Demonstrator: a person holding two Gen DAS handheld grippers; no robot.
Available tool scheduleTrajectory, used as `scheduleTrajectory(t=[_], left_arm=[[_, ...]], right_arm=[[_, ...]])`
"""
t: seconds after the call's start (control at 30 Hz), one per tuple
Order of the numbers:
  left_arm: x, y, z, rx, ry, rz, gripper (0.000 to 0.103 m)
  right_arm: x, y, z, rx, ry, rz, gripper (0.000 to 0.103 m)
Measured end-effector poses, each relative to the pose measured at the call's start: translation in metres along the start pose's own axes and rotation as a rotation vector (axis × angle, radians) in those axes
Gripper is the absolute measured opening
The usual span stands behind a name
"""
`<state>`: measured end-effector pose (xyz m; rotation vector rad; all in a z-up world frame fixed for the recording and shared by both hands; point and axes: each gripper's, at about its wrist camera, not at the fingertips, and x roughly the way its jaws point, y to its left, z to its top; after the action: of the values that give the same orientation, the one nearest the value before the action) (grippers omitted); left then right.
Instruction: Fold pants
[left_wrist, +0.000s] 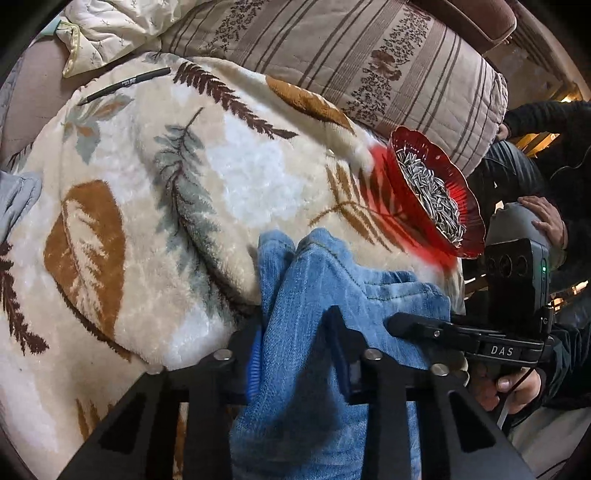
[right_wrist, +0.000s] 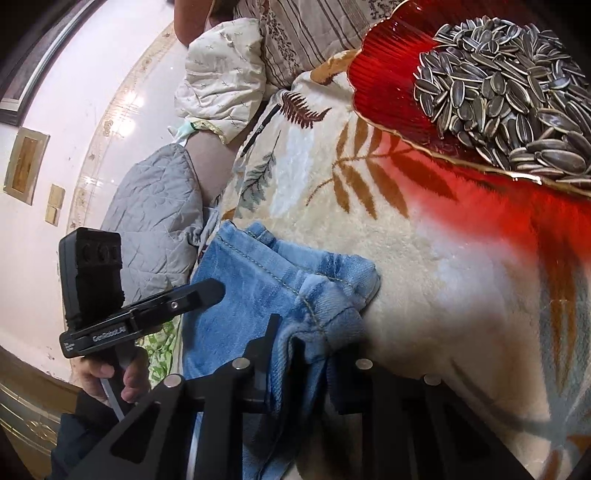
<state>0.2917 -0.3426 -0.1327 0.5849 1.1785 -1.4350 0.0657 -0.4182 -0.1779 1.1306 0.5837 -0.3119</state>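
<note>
Both my fisheye feeds are brightly and evenly lit, with straight lines bowed hard toward the dark, vignetted corners. Light passing through the red glass bowl (right_wrist: 391, 85) throws a vivid red glow onto the leaf-patterned blanket (right_wrist: 424, 266), which is smeared and soft at the bowl's edge in my left view. Glare spots shine on the glossy pale floor (right_wrist: 122, 110), and soft shadow sits under the gripper frames.

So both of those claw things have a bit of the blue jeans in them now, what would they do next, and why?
Probably lift both together and carry the pinched edge over to make the fold. The left gripper and right gripper each have bunched denim of the pants between their fingers, so the grip looks made. Keep it low: the red bowl of sunflower seeds sits close by on the blanket.
</note>
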Motion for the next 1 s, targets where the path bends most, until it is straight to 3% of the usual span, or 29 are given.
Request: scheduleTrajectory(t=[0.27,0.43,0.63,0.67,0.73,0.8,1.0], left_arm=[[-0.034,-0.019,-0.016,0.039,-0.072,0.027,0.023],[-0.059,-0.031,-0.027,0.054,-0.129,0.015,0.014],[-0.093,-0.032,-0.053,0.003,-0.24,-0.013,0.014],[-0.096,-0.031,-0.057,-0.009,-0.247,-0.011,0.018],[-0.107,-0.025,-0.071,-0.061,-0.275,0.028,0.039],[-0.122,-0.014,-0.088,-0.147,-0.314,0.104,0.092],[-0.185,0.007,-0.154,-0.354,-0.439,0.27,0.094]], right_arm=[[-0.025,0.029,-0.007,-0.14,-0.083,0.038,0.014],[-0.046,0.062,-0.018,-0.311,-0.152,0.035,0.012],[-0.073,0.111,-0.045,-0.572,-0.254,0.056,0.012],[-0.076,0.121,-0.053,-0.629,-0.269,0.057,0.012],[-0.077,0.139,-0.07,-0.728,-0.281,0.069,0.012],[-0.076,0.152,-0.083,-0.794,-0.278,0.077,0.012],[-0.064,0.182,-0.116,-0.98,-0.205,0.065,0.012]])
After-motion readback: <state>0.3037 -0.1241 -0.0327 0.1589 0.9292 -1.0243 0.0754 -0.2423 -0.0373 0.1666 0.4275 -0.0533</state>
